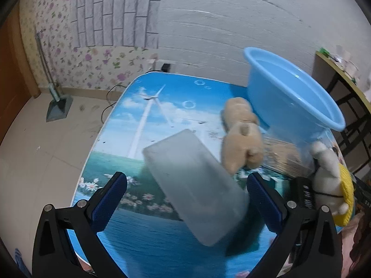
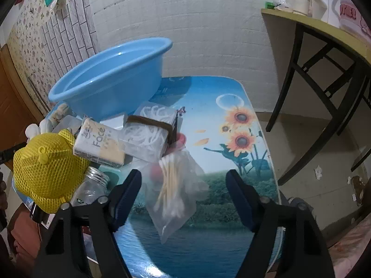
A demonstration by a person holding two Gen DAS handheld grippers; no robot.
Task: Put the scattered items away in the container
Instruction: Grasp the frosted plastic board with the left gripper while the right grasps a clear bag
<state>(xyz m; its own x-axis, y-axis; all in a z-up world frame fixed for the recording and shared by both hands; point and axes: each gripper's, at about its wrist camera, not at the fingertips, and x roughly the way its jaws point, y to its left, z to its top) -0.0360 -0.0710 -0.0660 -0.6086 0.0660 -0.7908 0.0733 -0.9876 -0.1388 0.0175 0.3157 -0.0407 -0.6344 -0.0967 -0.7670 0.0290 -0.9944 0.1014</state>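
Note:
In the left wrist view, a frosted grey plastic box (image 1: 199,197) lies on the printed table (image 1: 148,125), between the jaws of my open left gripper (image 1: 186,177); neither pad presses on it. A tan plush toy (image 1: 241,136) lies just beyond, against the blue basin (image 1: 289,92). In the right wrist view, my right gripper (image 2: 184,173) stands open around a clear bag of cotton swabs (image 2: 174,185), its pads not touching the bag. The blue basin (image 2: 111,78) sits tilted behind a tissue pack (image 2: 99,143) and a clear box of white rings (image 2: 150,132).
A white plush toy (image 1: 324,162) in a yellow mesh hat (image 2: 46,169) and a glass jar (image 2: 92,185) crowd the near left of the pile. Something red (image 2: 180,139) lies under the bag. A yellow-topped side table (image 2: 324,30) stands to the right; tiled floor surrounds the table.

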